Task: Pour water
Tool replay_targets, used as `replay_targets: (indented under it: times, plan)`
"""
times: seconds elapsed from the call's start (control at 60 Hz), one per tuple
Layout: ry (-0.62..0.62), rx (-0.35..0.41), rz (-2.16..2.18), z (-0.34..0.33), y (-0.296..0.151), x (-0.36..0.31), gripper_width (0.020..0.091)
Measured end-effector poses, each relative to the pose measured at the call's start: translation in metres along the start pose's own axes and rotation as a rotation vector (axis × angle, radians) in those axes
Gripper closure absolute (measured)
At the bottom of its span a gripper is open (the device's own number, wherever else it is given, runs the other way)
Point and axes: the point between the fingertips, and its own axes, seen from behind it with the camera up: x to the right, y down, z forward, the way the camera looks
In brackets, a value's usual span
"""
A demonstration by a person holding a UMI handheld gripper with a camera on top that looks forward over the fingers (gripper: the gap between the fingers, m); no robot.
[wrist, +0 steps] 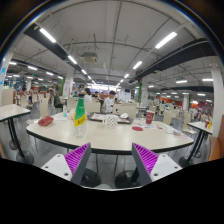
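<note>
The tool hangs wide open with nothing between its purple pads, short of the white bench, where a green bottle stands beyond the left finger and a red cup beyond the right.

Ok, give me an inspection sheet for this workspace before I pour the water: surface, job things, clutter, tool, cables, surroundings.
Surface: pale round table, beyond the fingers.
Job's things: green bottle upright on the table; clear glass right of it, apart.
Clutter: red item left of the bottle; red cup and red dish to the right.
Tool: tool open, holding nothing, short of the table.
Cables: nothing seen.
Surroundings: large hall with ceiling strip lights; more tables and people behind, too small to detail.
</note>
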Motion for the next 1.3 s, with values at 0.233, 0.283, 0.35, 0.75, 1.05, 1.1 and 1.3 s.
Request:
replay_targets:
  times: [0.233, 0.283, 0.35, 0.75, 1.05, 1.1, 1.3]
  plan:
    - [-0.029, 0.021, 0.036, 0.012, 0.0, -0.002, 0.0265]
    - [-0.043, 0.02, 0.033, 0.016, 0.0, -0.004, 0.0263]
    - [-0.071, 0.021, 0.035, 0.021, -0.003, -0.013, 0.0267]
    - [-0.23, 0.051, 0.073, 0.173, -0.061, -0.128, 0.0259]
    - [-0.162, 0.053, 0.051, 0.253, -0.074, -0.152, 0.0658]
    - [-0.135, 0.086, -0.003, 0.256, -0.076, -0.152, 0.0663]
    - [-0.158, 0.099, -0.026, 0.27, -0.082, -0.164, 0.0757]
